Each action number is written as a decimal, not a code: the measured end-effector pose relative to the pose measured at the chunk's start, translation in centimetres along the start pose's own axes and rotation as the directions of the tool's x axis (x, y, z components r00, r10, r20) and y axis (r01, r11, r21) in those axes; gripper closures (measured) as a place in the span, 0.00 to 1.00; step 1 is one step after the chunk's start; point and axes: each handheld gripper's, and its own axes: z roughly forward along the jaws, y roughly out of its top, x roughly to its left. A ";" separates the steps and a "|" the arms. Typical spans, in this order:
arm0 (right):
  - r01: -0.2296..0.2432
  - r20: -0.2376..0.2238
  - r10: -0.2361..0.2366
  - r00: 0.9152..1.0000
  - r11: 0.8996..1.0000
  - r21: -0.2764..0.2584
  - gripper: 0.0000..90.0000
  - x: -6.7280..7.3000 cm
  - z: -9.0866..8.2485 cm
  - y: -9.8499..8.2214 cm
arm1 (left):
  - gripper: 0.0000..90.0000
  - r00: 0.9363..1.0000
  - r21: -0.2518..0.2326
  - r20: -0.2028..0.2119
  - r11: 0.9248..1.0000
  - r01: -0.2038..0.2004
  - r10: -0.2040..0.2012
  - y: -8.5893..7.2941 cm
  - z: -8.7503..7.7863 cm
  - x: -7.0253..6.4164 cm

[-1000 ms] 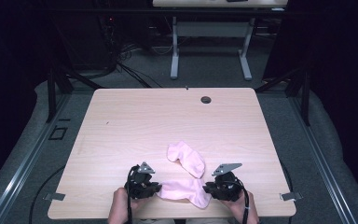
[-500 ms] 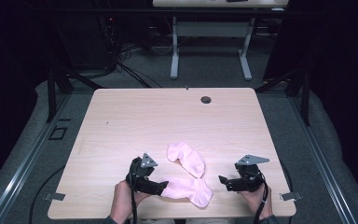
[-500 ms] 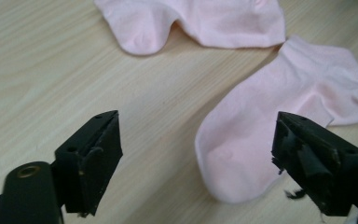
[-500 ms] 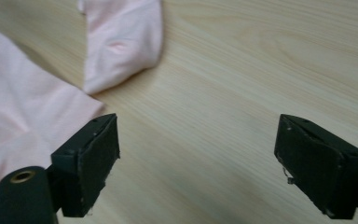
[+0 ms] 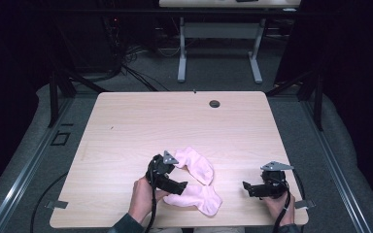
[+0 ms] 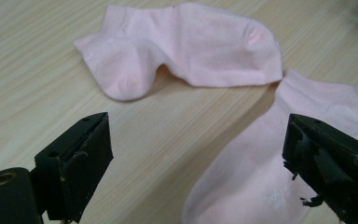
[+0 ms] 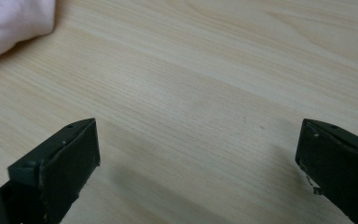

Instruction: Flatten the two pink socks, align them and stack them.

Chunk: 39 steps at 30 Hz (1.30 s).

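Pink socks: far sock [image 5: 195, 163] and near sock [image 5: 197, 196] lie touching, near front edge of wooden table [image 5: 141, 121]. Left gripper [image 5: 179, 184]: jaws wide apart, empty, over near sock. Right gripper [image 5: 246, 187]: jaws wide apart, empty, over bare tabletop, well apart from socks.
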 end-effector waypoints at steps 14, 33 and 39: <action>0.035 0.058 -0.034 0.998 0.999 -0.008 0.01 -0.3 0.4 -0.4 | 0.17 0.999 0.035 0.008 0.998 -0.050 0.049 4.4 3.4 -2.5; 0.021 0.070 -0.019 0.997 0.999 -0.027 0.06 -0.3 0.3 -0.6 | 0.53 0.989 0.216 0.026 0.966 -0.146 0.144 6.6 9.7 -5.9; 0.021 0.074 -0.019 0.997 0.999 -0.028 0.07 -0.3 0.3 -0.6 | 0.74 0.988 0.212 0.009 0.966 -0.151 0.152 6.6 9.7 -5.8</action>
